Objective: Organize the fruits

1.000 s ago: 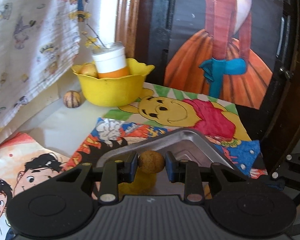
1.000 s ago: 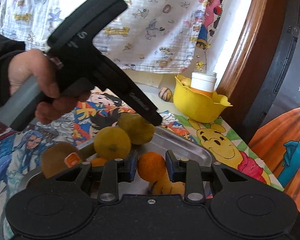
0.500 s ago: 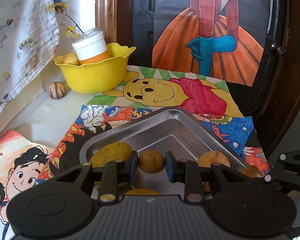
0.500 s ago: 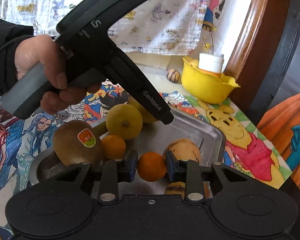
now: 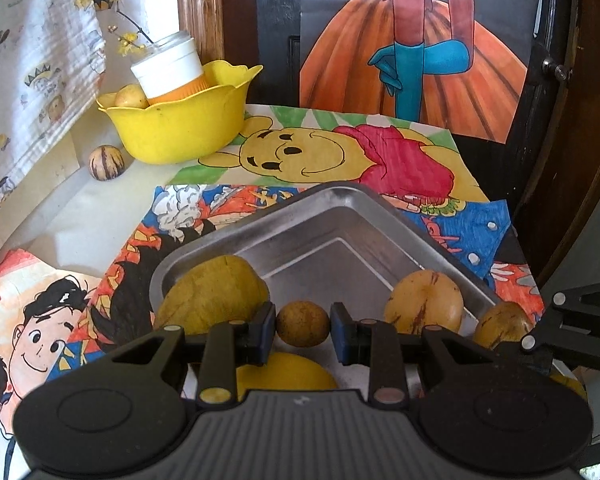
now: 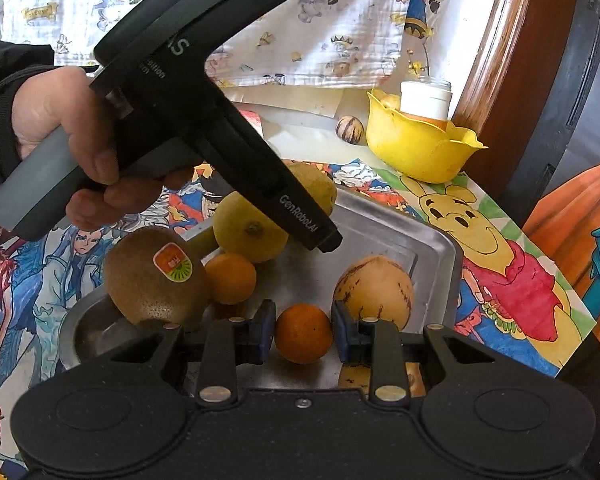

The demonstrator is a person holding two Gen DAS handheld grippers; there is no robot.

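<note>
My left gripper is shut on a small round brown fruit and holds it over the near part of the metal tray. My right gripper is shut on a small orange above the same tray. The tray holds a kiwi with a sticker, a lemon, another small orange and a pale striped melon-like fruit. The left gripper's black body and the hand on it cross the right wrist view above the lemon.
A yellow bowl with a white-lidded jar and a small fruit stands at the back by the curtain. A striped round fruit lies on the table beside it. Cartoon drawings cover the table. A dark wooden frame stands behind.
Both grippers have drawn back and risen over the tray with their fruits still held, so more of the tray and its fruit shows. The jaws have not changed.
</note>
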